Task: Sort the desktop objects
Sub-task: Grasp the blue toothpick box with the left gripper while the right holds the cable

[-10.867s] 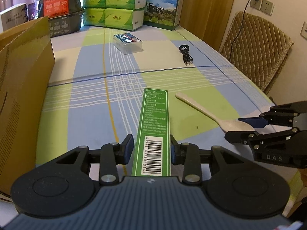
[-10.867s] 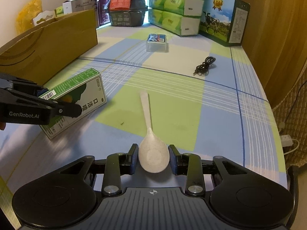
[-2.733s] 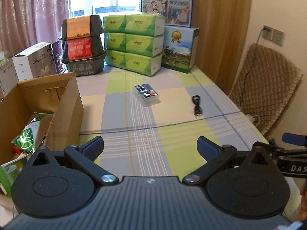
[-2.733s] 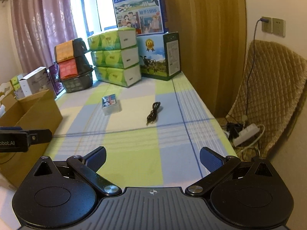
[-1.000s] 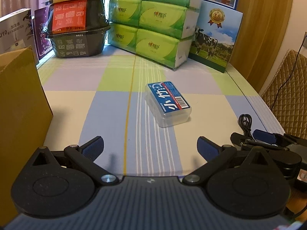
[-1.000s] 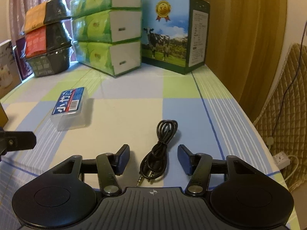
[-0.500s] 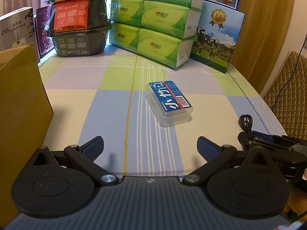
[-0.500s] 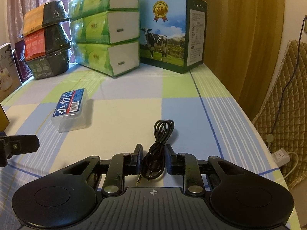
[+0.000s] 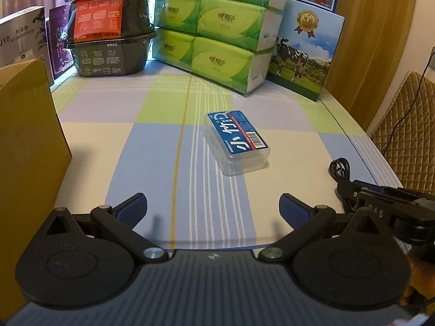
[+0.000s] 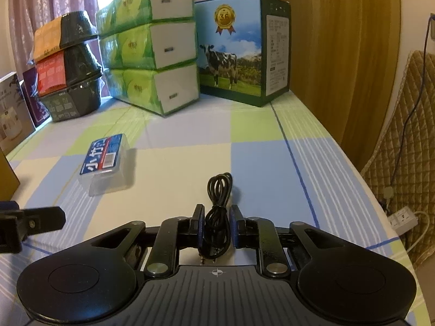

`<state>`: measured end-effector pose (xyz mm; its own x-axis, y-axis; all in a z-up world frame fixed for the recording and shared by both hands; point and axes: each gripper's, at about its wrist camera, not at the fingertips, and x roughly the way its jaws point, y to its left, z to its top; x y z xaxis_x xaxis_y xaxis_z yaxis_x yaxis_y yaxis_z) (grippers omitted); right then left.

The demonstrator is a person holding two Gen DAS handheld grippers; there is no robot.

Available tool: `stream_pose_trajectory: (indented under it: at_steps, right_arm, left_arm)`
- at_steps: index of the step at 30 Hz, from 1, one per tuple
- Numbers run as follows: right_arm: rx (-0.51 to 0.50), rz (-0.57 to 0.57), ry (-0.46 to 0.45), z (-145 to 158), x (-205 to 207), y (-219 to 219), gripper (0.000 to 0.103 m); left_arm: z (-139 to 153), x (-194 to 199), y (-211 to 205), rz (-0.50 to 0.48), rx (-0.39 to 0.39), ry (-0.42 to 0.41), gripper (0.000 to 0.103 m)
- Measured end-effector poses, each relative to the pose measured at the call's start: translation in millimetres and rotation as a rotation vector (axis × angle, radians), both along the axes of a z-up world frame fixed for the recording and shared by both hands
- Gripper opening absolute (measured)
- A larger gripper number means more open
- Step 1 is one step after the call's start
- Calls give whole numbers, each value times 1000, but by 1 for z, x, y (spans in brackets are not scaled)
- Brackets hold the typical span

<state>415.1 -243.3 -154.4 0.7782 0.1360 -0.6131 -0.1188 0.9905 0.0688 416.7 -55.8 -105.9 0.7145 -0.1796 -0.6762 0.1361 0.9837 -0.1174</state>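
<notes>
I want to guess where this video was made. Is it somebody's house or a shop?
Most likely a room in a home. A table with a checked cloth holds stacked tissue packs and a milk carton box, and a padded chair stands beside it.

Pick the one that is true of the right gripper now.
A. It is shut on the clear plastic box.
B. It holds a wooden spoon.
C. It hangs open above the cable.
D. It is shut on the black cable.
D: the right gripper has its fingers closed against the bundled black cable, while the clear plastic box lies apart on the table.
</notes>
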Motion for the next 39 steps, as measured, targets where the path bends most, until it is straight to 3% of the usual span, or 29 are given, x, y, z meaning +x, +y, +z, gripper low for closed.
stream_pose_trajectory:
  at_steps: [3,13,15,17,39]
  right_arm:
    - [6,2,3,-3,3,0,33]
    - [10,-24,-22,-5,16,-2,35]
    - [2,-16,-22,-6,17,1,29]
    - [-8,-18,-22,-6,17,3,13]
    - [89,-9,-66,25,17,4,9]
  left_arm:
    - [0,0,0,-2,-1,1,101]
    - [-1,2,2,0,-1,-3,101]
    - [-2,3,2,-1,0,-3,101]
    - [-3,4,1,-5,3,0,101]
    - [-2,18,-2,-17,9,-39,101]
